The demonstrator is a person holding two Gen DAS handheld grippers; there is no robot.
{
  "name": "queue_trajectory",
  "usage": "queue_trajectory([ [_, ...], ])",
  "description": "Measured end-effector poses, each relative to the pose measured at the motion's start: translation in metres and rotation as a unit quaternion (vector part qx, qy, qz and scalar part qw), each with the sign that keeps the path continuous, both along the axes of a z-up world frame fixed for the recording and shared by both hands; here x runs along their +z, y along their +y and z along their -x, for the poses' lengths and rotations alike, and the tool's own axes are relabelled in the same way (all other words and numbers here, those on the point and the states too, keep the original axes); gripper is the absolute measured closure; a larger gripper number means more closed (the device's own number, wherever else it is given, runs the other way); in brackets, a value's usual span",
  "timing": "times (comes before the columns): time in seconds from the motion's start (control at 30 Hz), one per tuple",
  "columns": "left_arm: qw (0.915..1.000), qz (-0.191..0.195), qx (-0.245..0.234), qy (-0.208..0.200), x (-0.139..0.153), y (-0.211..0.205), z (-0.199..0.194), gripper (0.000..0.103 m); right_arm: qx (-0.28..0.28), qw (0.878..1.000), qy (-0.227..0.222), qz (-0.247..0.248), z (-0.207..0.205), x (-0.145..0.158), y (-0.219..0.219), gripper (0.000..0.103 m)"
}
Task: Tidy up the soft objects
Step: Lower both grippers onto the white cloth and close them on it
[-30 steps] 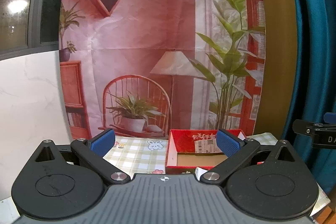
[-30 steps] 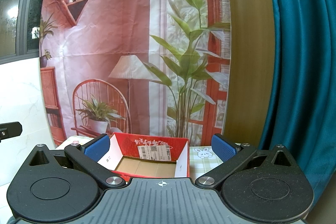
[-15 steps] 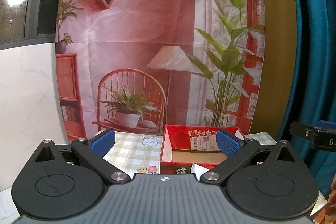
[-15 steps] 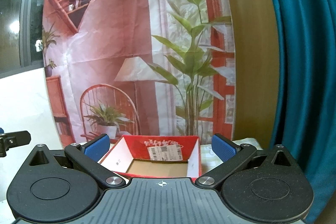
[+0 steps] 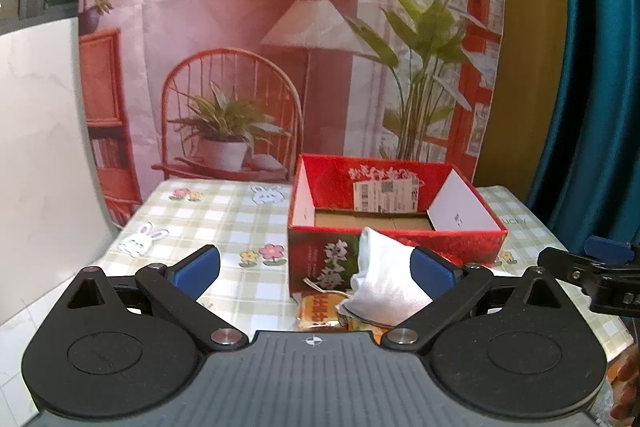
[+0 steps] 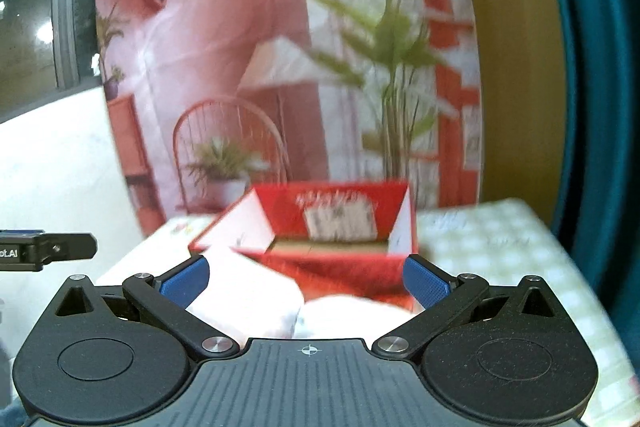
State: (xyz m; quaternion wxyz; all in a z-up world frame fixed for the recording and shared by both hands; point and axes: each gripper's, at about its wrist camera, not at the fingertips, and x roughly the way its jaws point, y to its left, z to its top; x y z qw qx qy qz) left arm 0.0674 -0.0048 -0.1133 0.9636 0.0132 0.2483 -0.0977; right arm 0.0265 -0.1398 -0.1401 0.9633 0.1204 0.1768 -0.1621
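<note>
Crumpled white cloth [image 5: 382, 281] slumped vs red box [image 5: 396, 245] front, jaws wide.

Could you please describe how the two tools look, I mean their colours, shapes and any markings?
Both look alike. The left tool has a grey ribbed base with a small crosshair mark, two round black housings, and black link arms with silver pivot pins ending in blue textured pads. The right tool has the same build and blue pads. No cables or sleeves show.
</note>
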Motion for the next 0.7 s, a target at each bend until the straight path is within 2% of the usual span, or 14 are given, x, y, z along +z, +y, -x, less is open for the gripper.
queue_trajectory([
  [0.1, 0.9998, -0.002, -0.019, 0.001, -0.008, -0.006, -0.008, 0.002, -0.04, 0.999, 0.033, -0.001, -0.008, -0.012, -0.008, 0.0],
  [0.23, 0.9989, -0.011, -0.045, -0.001, -0.018, -0.023, -0.024, 0.002, -0.057, 0.997, 0.037, -0.021, -0.008, -0.037, -0.022, 0.0],
  [0.3, 0.9978, -0.015, -0.064, 0.002, -0.023, -0.033, -0.034, 0.008, -0.061, 0.997, 0.038, -0.03, -0.008, -0.051, -0.028, 0.0],
  [0.43, 0.9949, -0.031, -0.092, 0.026, -0.038, -0.052, -0.056, 0.012, -0.058, 0.996, 0.055, -0.04, -0.011, -0.072, -0.041, 0.0],
  [0.47, 0.9943, -0.032, -0.097, 0.03, -0.041, -0.055, -0.059, 0.016, -0.056, 0.996, 0.058, -0.044, -0.012, -0.076, -0.043, 0.0],
  [0.57, 0.9928, -0.035, -0.108, 0.038, -0.049, -0.064, -0.067, 0.041, -0.049, 0.995, 0.063, -0.053, -0.015, -0.083, -0.047, 0.0],
  [0.6, 0.9922, -0.034, -0.113, 0.042, -0.049, -0.066, -0.069, 0.047, -0.046, 0.995, 0.064, -0.055, -0.016, -0.085, -0.048, 0.0],
  [0.7, 0.9903, -0.031, -0.127, 0.047, -0.054, -0.07, -0.075, 0.046, -0.037, 0.995, 0.068, -0.058, -0.02, -0.091, -0.049, 0.001],
])
